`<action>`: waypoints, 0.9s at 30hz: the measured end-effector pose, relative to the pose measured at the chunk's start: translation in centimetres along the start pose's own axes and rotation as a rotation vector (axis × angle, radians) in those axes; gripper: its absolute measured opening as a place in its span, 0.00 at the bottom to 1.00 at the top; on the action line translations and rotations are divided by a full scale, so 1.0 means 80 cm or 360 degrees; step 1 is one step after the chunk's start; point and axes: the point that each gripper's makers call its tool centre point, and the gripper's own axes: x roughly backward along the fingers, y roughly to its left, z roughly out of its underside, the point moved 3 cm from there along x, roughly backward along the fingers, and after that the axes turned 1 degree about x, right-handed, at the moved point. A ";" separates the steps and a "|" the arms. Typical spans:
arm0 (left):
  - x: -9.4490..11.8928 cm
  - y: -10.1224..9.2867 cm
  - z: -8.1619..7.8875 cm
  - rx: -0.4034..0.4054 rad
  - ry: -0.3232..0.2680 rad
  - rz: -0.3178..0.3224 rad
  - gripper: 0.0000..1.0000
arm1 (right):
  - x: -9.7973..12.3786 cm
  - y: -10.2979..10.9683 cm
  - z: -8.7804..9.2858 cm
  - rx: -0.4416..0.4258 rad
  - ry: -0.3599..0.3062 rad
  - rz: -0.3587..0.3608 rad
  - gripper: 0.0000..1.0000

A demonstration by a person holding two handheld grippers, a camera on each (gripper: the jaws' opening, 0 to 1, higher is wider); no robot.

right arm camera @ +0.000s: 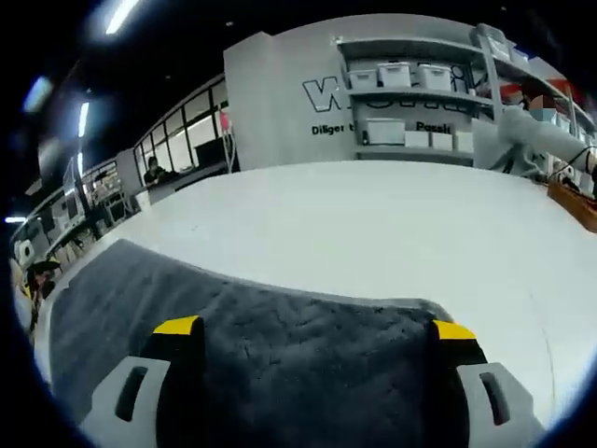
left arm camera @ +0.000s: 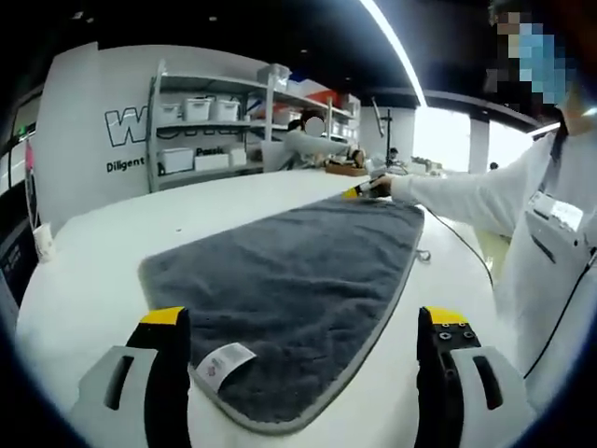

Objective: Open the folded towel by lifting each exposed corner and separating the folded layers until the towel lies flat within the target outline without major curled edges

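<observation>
On white table, flat towel, margins bare.

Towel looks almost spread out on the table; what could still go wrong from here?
1. The left gripper stands open around the near corner of the towel; closing there may bunch the edge and curl the corner with the white label.
2. The right gripper straddles the far end; lifting could drag the towel off position.
</observation>
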 end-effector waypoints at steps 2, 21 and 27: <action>0.000 0.000 0.001 0.0000 0.0004 0.0001 1.00 | -0.001 0.000 0.001 0.0012 0.0014 0.0017 0.98; 0.005 -0.006 -0.003 -0.0010 -0.0034 -0.0001 1.00 | 0.082 0.042 -0.043 0.0206 -0.0123 -0.0020 0.99; 0.008 -0.010 -0.011 -0.0032 -0.0080 -0.0012 1.00 | 0.170 0.095 -0.043 0.0396 -0.0162 -0.0103 0.99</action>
